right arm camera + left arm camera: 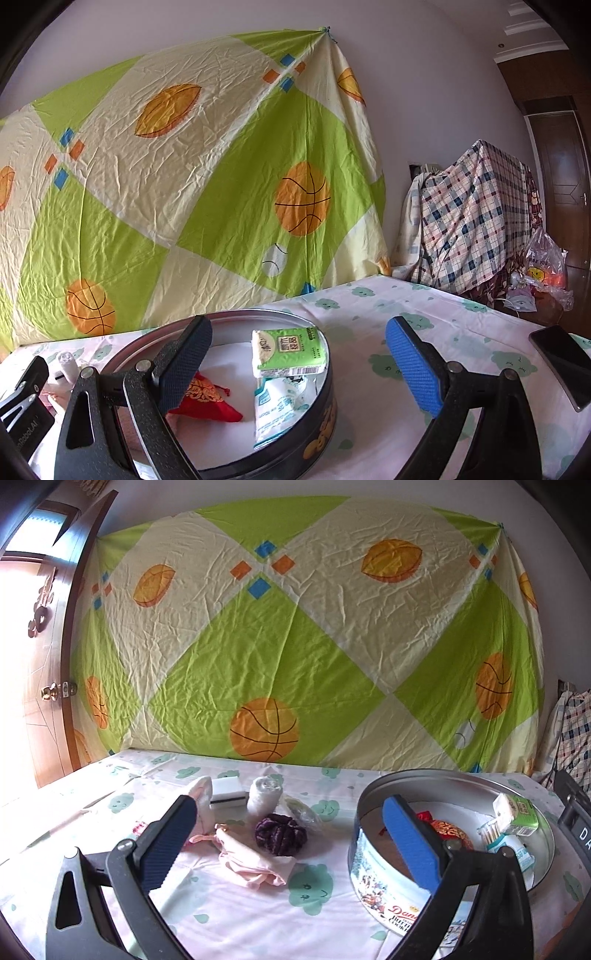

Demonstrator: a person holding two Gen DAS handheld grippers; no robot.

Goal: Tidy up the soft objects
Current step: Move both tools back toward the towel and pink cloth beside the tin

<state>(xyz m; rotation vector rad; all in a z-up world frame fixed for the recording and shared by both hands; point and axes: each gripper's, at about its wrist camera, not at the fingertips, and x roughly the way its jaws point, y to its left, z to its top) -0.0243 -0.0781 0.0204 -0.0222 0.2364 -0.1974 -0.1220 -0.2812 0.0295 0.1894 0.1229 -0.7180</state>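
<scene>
Both my grippers, left (291, 834) and right (299, 365), gape wide and empty. The purple scrunchie (280, 833) and pink cloth (255, 864) lie left of the cookie tin (373, 871), which holds a red pouch (207, 398) and what looks like tissue packs (288, 352).

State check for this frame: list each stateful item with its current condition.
left gripper: open, empty.
right gripper: open, empty.
cookie tin: lid off, partly filled.
red pouch: inside tin.
tissue pack: inside tin.
purple scrunchie: on table, outside tin.
pink cloth: crumpled, outside tin.
</scene>
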